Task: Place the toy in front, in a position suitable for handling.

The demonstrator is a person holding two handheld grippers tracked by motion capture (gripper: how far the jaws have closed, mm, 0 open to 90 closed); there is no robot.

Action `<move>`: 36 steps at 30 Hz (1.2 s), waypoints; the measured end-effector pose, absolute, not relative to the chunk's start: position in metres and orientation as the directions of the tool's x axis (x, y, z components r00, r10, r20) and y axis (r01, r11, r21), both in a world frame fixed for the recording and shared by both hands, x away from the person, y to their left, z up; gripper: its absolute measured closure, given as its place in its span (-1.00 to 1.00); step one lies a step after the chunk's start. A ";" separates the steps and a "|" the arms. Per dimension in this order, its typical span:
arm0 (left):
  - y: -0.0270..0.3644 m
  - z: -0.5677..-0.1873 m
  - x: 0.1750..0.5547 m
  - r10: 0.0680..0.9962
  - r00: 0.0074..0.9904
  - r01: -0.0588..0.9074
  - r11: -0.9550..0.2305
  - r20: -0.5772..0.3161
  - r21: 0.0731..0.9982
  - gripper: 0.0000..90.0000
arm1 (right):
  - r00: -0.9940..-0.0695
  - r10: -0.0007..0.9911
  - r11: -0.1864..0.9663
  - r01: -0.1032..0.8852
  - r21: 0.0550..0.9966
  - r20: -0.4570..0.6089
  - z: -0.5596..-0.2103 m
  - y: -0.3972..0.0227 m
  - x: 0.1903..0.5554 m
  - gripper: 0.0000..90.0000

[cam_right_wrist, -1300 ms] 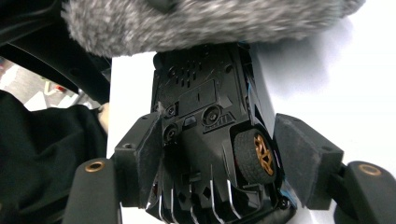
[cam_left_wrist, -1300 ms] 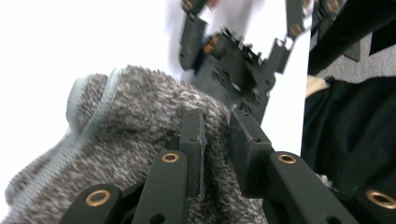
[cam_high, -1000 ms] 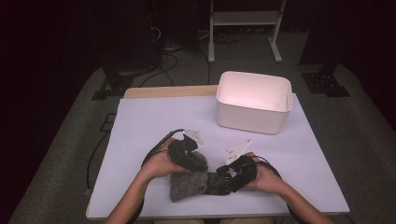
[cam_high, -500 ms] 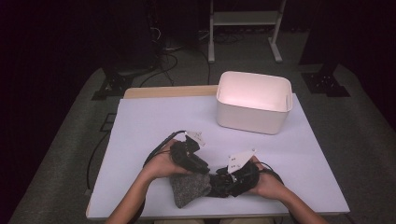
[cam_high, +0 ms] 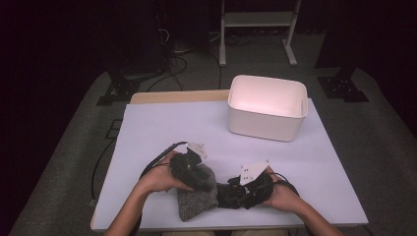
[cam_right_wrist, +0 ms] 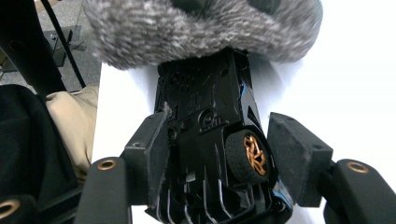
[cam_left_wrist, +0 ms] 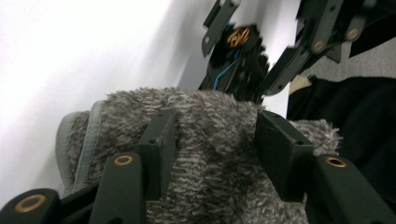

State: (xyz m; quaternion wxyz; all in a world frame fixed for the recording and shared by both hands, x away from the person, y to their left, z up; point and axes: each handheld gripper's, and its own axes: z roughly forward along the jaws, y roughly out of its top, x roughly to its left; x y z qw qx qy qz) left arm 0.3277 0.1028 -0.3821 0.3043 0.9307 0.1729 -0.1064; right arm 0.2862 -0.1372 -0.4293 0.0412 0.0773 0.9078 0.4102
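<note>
White tabletop (cam_high: 162, 132) (wooden far edge), grey carpet (cam_high: 64, 147), dark room beyond.

You see a fuzzy grey-and-white flecked pouch (cam_left_wrist: 219, 140), a black toy car (cam_right_wrist: 210, 140) with gold-spoked wheels, a white bin (cam_high: 266, 105), and a pale lavender tabletop (cam_high: 167, 128).

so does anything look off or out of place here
Yes: the black toy car lies underside up between the right gripper jaws, its gold-spoked wheel and chassis showing, and its front end is poked into the fuzzy grey slipper. The left gripper jaws, just opened, straddle the slipper.
</note>
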 end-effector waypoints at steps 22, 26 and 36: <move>0.108 -0.374 0.301 0.205 0.930 0.344 -0.776 -0.305 0.528 0.77 | -0.988 0.128 0.707 0.154 0.690 0.089 -0.439 -0.133 0.276 0.09; 0.108 -0.373 0.298 0.211 0.932 0.344 -0.772 -0.295 0.534 0.79 | -0.992 0.101 0.713 0.129 0.689 0.080 -0.440 -0.131 0.272 0.23; 0.099 -0.349 0.301 0.210 0.949 0.309 -0.760 -0.235 0.572 0.84 | -0.995 0.101 0.692 0.078 0.718 0.011 -0.437 -0.129 0.284 0.26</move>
